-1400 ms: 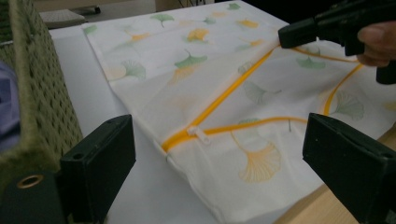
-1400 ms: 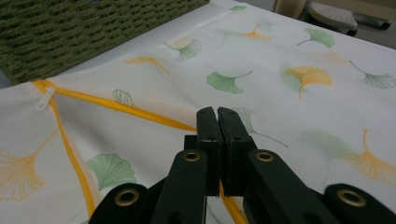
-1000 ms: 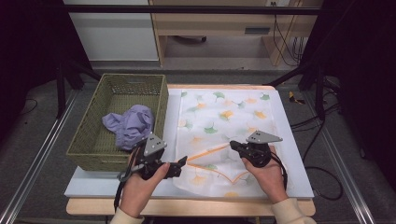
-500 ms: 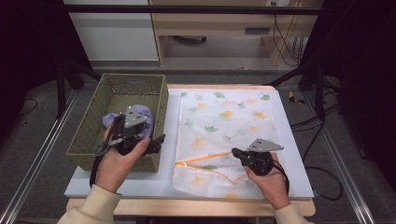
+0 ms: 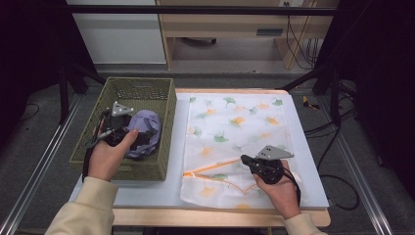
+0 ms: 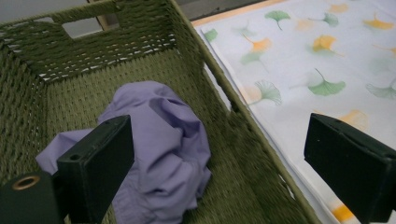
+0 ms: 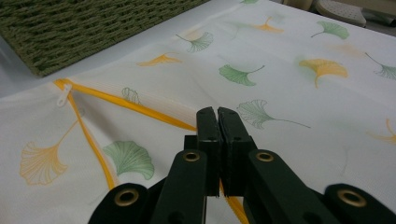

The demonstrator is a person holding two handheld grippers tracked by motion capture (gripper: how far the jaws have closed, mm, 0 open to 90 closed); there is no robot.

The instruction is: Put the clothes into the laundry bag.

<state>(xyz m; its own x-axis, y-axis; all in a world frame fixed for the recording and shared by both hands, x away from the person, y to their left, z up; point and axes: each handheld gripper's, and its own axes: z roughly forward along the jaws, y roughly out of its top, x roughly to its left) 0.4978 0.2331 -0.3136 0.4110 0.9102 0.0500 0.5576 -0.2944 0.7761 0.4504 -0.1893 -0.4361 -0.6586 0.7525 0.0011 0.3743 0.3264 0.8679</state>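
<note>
Cream long sleeves [image 5: 88, 208] are worn on both forearms. Each gripper, left [image 5: 125, 134] and right [image 5: 252, 161], is built in black, topped by a grey three-cornered plate, and trailed by a black cable. Brass-coloured rivets [image 7: 192, 156] are set into the black linkage behind the right gripper's flat rectangular jaws.

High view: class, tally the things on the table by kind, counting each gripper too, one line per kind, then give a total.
Woven baskets: 1 – green basket
Cloths: 2 – purple cloth, leaf-print cloth
Grippers: 2 – left gripper, right gripper
Total: 5
</note>
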